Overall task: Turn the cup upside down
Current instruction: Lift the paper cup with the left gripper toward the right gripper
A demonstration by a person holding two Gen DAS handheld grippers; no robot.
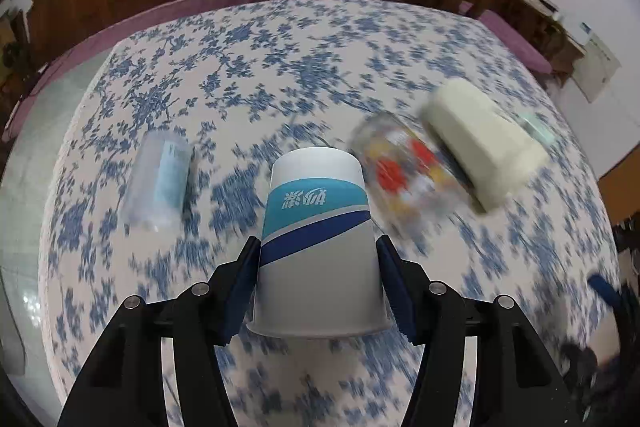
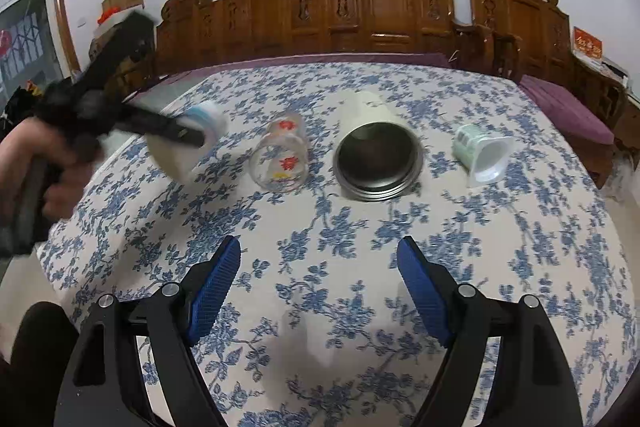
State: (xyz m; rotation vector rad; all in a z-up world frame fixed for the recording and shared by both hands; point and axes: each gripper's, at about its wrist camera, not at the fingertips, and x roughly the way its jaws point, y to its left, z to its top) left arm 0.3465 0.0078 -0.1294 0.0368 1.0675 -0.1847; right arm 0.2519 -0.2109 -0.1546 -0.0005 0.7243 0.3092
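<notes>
My left gripper (image 1: pixel 318 251) is shut on a white paper cup (image 1: pixel 318 227) with a teal and dark blue band. In the left wrist view the cup shows base away and rim near, held above the flowered tablecloth (image 1: pixel 240 67). In the right wrist view the same cup (image 2: pixel 188 143) is blurred at the left, tilted, in the left gripper (image 2: pixel 176 133). My right gripper (image 2: pixel 320 259) is open and empty, low over the tablecloth (image 2: pixel 340 235) near the front.
On the table lie a clear glass with red marks (image 2: pixel 280 159), a cream steel-lined mug (image 2: pixel 378 151) and a pale green plastic cup (image 2: pixel 480 155), all on their sides. A clear cup with a blue insert (image 1: pixel 160 179) lies at the left. Carved wooden benches (image 2: pixel 380 7) stand behind.
</notes>
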